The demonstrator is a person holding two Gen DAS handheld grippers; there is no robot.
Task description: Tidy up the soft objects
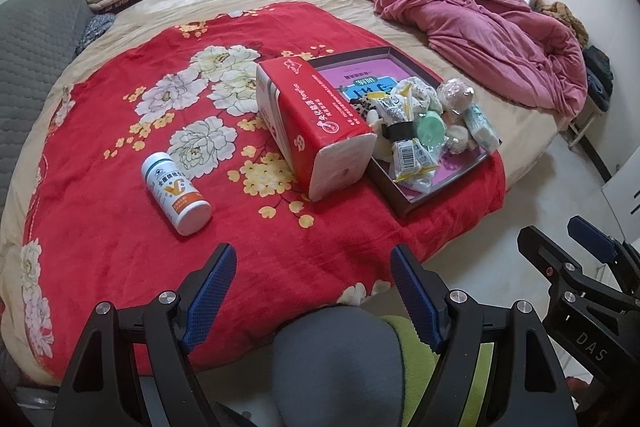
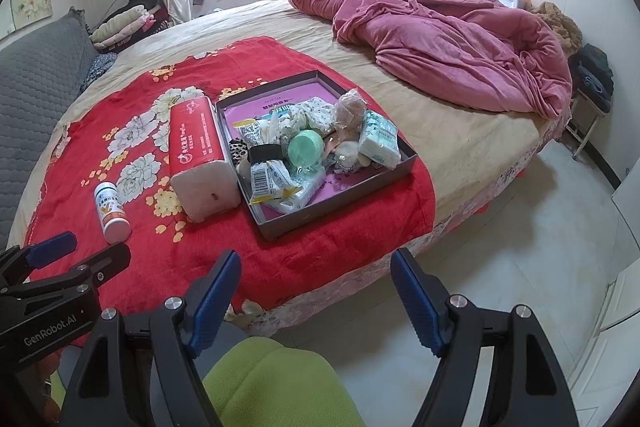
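Lying on the round bed (image 2: 460, 147), the red flowered blanket (image 1: 120, 247) carried everything of the task, and the shallow dark box (image 2: 394, 174) on it served as the landmark. Inside the box sat a heap of small soft things: a mint-green round puff (image 2: 306, 147), a white wrapped tissue pack (image 2: 380, 141), a printed snack packet (image 2: 266, 177) with a barcode, a leopard-print piece (image 2: 239, 151) at the box's left wall, and a floral cloth (image 2: 316, 109) toward its far side. Touching the box's left wall lay the red tissue pack (image 2: 200, 155), its white end toward the cameras. Farther left of the box, well apart from it, a white bottle (image 2: 112, 213) with an orange label lay on its side. The left tongs (image 1: 312, 291) were spread wide and gripped nothing, hanging over the blanket's near edge, nearer the cameras than the box. The right tongs (image 2: 316, 295) were likewise spread and bare, hanging over the bed's edge and the pale floor (image 2: 520, 247). A crumpled pink quilt (image 2: 440, 39) lay beyond the box.
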